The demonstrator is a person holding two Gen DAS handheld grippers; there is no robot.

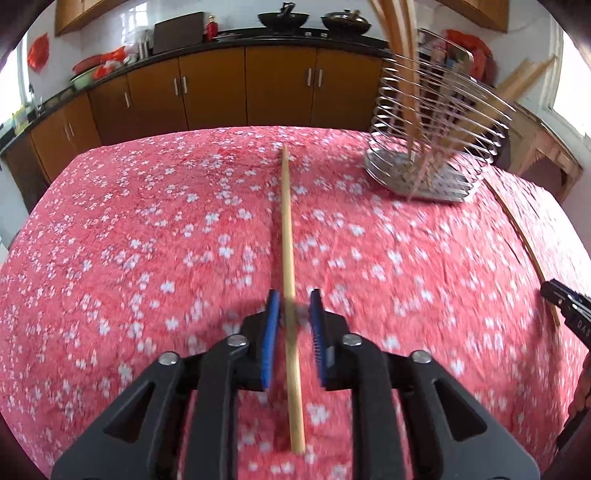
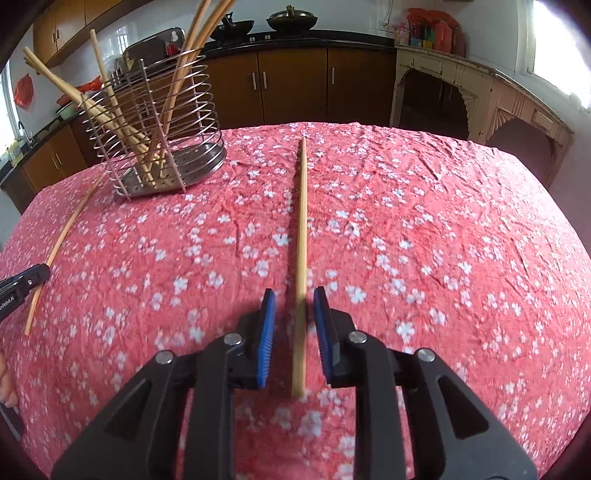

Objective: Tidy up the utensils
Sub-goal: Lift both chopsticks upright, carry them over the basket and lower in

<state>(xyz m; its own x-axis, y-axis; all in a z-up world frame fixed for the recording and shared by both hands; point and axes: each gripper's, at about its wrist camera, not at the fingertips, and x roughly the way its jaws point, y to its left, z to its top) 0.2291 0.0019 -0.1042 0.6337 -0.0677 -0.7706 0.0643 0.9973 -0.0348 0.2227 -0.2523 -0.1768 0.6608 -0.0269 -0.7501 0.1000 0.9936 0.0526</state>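
A wooden chopstick point(image 1: 288, 229) lies lengthwise on the red flowered cloth, its near end between the blue pads of my left gripper point(image 1: 294, 295). The pads stand a little apart from it on both sides, so the gripper is open. A second chopstick point(image 2: 303, 221) runs the same way between the pads of my right gripper point(image 2: 294, 295), also open, with a gap on the left side. The wire utensil holder point(image 1: 436, 147) point(image 2: 159, 140) stands at the back of the table with several chopsticks leaning in it.
The table point(image 1: 147, 240) is covered by the red cloth up to its edges. Behind it are brown kitchen cabinets point(image 1: 214, 88) and a counter with woks point(image 2: 291, 18). A pale wooden side table point(image 2: 480, 96) stands at the right. Each view shows the other gripper's finger point(image 1: 561, 299) point(image 2: 26, 280) at its edge.
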